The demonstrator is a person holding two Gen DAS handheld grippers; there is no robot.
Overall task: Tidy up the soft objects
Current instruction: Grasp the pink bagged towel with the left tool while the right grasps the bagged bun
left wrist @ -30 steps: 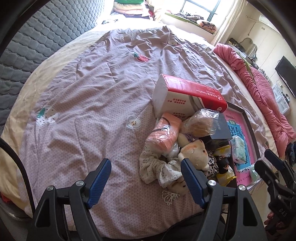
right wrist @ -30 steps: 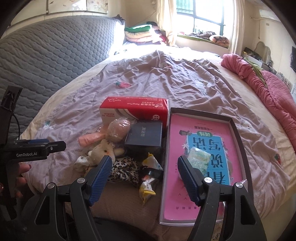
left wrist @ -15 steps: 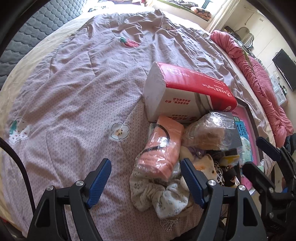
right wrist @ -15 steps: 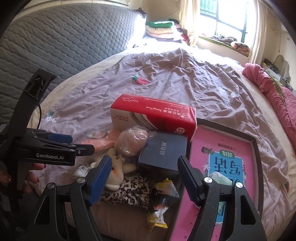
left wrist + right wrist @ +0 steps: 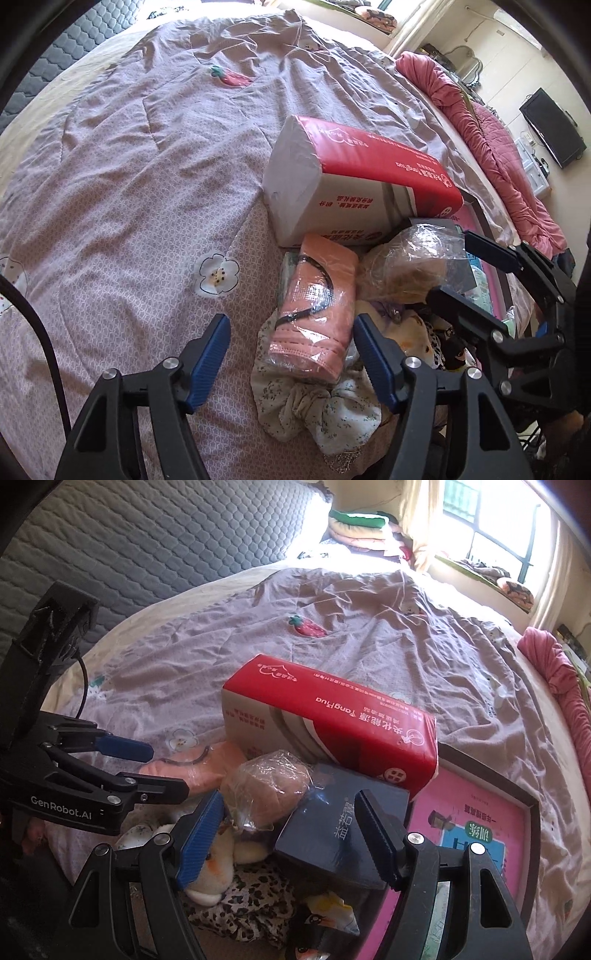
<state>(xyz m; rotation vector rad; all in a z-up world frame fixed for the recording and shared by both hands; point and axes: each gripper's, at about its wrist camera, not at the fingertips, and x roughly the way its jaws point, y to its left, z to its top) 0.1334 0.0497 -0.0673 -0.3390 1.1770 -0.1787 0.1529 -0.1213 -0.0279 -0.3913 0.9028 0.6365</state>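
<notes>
Lying wrapped in clear plastic, the pink cloth pack sits at 6 o'clock of the red tissue pack on the bed's lilac quilt, its near end resting on a floral scrunchie. At its 3 o'clock a bagged brown plush touches it, with a cream plush toy and a leopard-print cloth just below. A dark blue box leans against the tissue pack, and a pink tray lies at the pile's 3 o'clock.

The left gripper hangs just over the pink pack with jaws spread wide, its right finger beside the pack's edge, grasping nothing. The right gripper hovers over the blue box and the bagged plush, jaws likewise released and empty.
</notes>
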